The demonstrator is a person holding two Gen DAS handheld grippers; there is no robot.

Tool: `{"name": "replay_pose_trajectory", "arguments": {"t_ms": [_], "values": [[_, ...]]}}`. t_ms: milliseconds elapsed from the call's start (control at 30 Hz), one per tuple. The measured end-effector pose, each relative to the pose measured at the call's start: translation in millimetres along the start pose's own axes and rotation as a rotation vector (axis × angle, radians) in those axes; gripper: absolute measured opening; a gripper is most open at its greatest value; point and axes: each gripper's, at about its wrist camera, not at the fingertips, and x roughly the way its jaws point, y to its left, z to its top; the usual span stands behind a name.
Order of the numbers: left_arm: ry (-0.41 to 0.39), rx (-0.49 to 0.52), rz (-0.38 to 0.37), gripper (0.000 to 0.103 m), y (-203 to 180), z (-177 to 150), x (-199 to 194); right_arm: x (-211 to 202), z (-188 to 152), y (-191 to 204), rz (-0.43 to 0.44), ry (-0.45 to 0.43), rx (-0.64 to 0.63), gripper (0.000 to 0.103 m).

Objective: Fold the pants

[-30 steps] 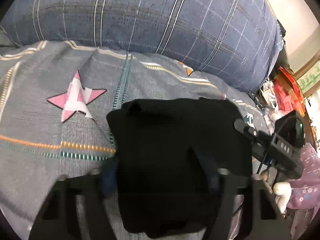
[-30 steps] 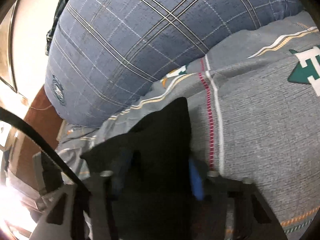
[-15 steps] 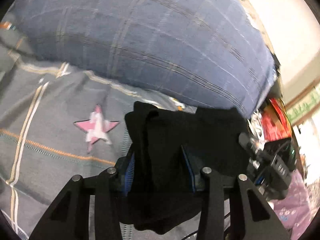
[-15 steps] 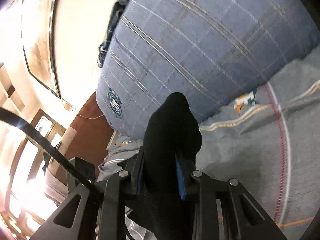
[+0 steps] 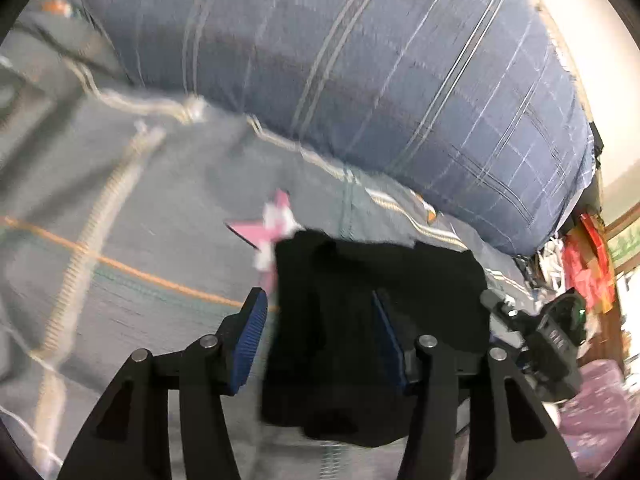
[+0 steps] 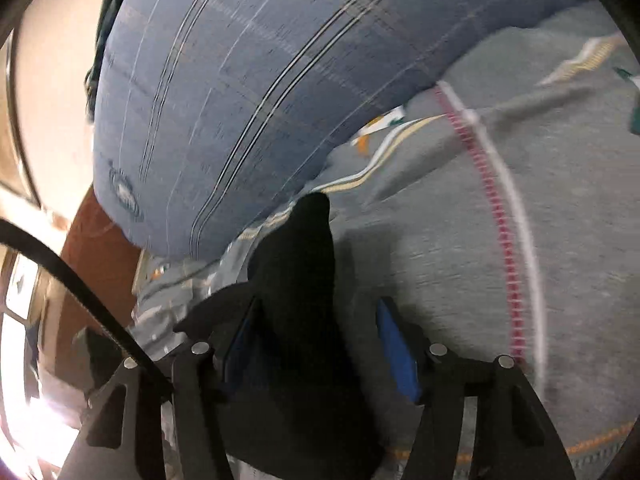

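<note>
The black pants (image 5: 380, 320) lie as a folded bundle on the grey bedspread (image 5: 140, 240). My left gripper (image 5: 320, 336) hangs over their left part, and its jaws are opening. Its left pad (image 5: 252, 336) stands clear of the cloth, while the right pad shows against the black fabric. In the right wrist view a peak of the pants (image 6: 304, 280) stands up between the fingers of my right gripper (image 6: 318, 350). Those jaws are opening too, and the right pad (image 6: 396, 356) is well off the cloth. The right-hand tool's black housing (image 5: 552, 340) shows beyond the bundle's right edge.
A big blue plaid bolster (image 5: 360, 80) lies across the bed just behind the pants (image 6: 240, 100). The bedspread carries a pink star (image 5: 268, 232) beside the bundle. Red clutter (image 5: 588, 264) and purple fabric lie off the bed's right side. A black strap (image 6: 80, 288) crosses the right view.
Half a second ago both grippers were shut on the pants and held them bunched up. Now both pairs of jaws stand apart and the bundle has sunk back toward the bedspread.
</note>
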Motion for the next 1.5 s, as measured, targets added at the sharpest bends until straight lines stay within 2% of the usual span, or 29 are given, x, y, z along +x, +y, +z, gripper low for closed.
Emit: {"name": "replay_pose_trajectory", "arguments": {"t_ms": [33, 100, 167, 200, 267, 300, 333, 367, 433, 500, 567, 633, 700, 767, 833, 900, 933, 1000, 1100, 1167, 1267, 1433, 1500], "values": [[-0.016, 0.001, 0.029, 0.06, 6, -1, -3, -8, 1, -1, 0.002, -0.03, 0.014, 0.066], [-0.002, -0.028, 0.072, 0.061, 23, -7, 4, -23, 1, 2, 0.0, -0.105, -0.001, 0.066], [0.027, -0.057, 0.104, 0.061, 40, -14, 17, -34, 0, 10, 0.035, -0.147, -0.041, 0.066], [0.029, -0.073, 0.119, 0.061, 52, -20, 22, -34, -1, 14, 0.071, -0.143, -0.055, 0.066], [-0.015, -0.055, 0.1, 0.061, 54, -26, 16, -24, -2, 17, 0.175, -0.083, -0.056, 0.068], [0.003, -0.047, 0.132, 0.06, 51, -26, 14, -15, -2, 16, 0.22, -0.046, -0.047, 0.071], [0.015, -0.054, 0.149, 0.06, 49, -25, 11, -10, -1, 14, 0.226, -0.035, -0.045, 0.076], [0.021, -0.066, 0.139, 0.059, 45, -25, 5, -3, 1, 10, 0.212, -0.024, -0.036, 0.077], [-0.01, -0.066, 0.062, 0.059, 31, -20, -11, 8, 7, -6, 0.086, -0.008, 0.034, 0.078], [-0.081, -0.025, 0.01, 0.059, 8, -13, -31, 5, 8, -13, 0.111, -0.048, 0.082, 0.074], [-0.113, -0.001, -0.033, 0.06, -7, -7, -38, -6, 11, -6, 0.123, -0.107, 0.068, 0.074], [-0.111, 0.011, -0.079, 0.062, -21, 0, -32, -17, 13, 9, 0.148, -0.161, 0.009, 0.074], [-0.084, 0.008, -0.092, 0.062, -30, 8, -11, -18, 14, 16, 0.209, -0.144, -0.023, 0.075], [-0.024, 0.0, -0.09, 0.062, -34, 12, 16, -5, 15, 17, 0.281, -0.079, -0.006, 0.076], [0.047, -0.01, -0.048, 0.062, -25, 15, 51, 11, 16, 2, 0.341, -0.006, 0.042, 0.077], [-0.003, 0.005, -0.04, 0.062, -25, 12, 60, 24, 17, -21, 0.323, 0.008, 0.123, 0.07], [-0.002, 0.024, -0.022, 0.062, -30, 12, 60, 26, 17, -31, 0.356, 0.001, 0.166, 0.065], [0.003, 0.083, 0.021, 0.064, -42, 10, 57, 24, 19, -40, 0.391, -0.008, 0.229, 0.064], [0.031, 0.095, 0.034, 0.064, -44, 6, 47, 9, 20, -29, 0.329, -0.05, 0.173, 0.07], [0.052, 0.057, 0.025, 0.064, -37, 5, 29, -3, 15, -18, 0.292, -0.066, 0.121, 0.08], [0.032, 0.048, 0.032, 0.064, -26, -5, 0, -21, 0, 1, 0.25, -0.079, 0.025, 0.08], [-0.019, 0.033, 0.091, 0.064, -4, -43, -38, -48, -39, 44, 0.14, -0.1, -0.132, 0.08], [-0.026, -0.003, 0.07, 0.064, 3, -63, -48, -63, -61, 58, 0.122, -0.122, -0.185, 0.08]]}}
